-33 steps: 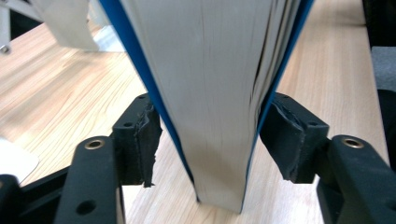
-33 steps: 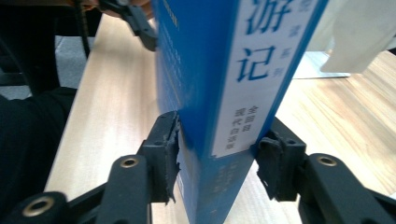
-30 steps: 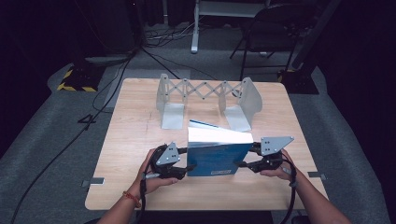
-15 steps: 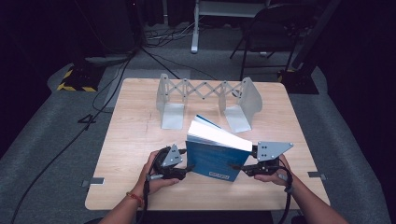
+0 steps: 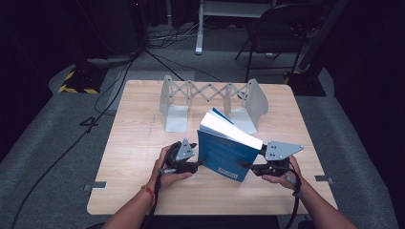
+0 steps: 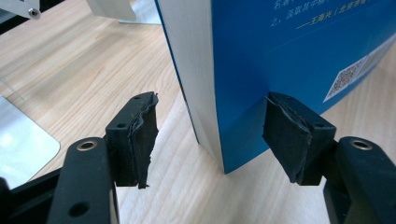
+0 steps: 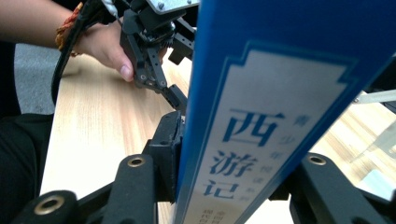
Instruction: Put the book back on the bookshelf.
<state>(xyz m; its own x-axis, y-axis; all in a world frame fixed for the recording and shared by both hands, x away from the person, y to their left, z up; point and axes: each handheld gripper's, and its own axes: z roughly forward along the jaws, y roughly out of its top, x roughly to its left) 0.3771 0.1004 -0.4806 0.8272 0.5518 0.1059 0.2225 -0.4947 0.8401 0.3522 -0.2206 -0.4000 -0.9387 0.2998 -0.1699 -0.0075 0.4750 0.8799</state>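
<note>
I have the book (image 5: 223,153) stood up on the table (image 5: 133,143), near the middle of the near half, tilted, its white page edge facing up and far and its blue cover toward me. It rests on a lower corner, as the left gripper view shows (image 6: 243,84).

My right gripper (image 5: 254,168) is clamped on the book's spine end: in the right gripper view the spine (image 7: 261,126) fills the gap between the 2 jaws and both pads press against the covers. My left gripper (image 5: 198,163) sits at the book's near left corner. Its jaws straddle that corner but are not closed on it: the right pad (image 6: 287,135) touches the blue cover, while the left pad (image 6: 140,140) stands apart from the page edge with bare wood between. So the left is open, merely steadying.

Beyond the book, at the far side of the table, stands the rack (image 5: 210,102), an expandable metal bookend with 2 upright ends and a flat foot plate at each, nothing in it. The book is just near of its right end.

I judge this the step of raising the book upright before shelving it. Next I would need to bring it fully vertical, keep the right grip firm, either close the left on the corner or use it as a guide, then carry the book far and set it between the 2 uprights without knocking either.
</note>
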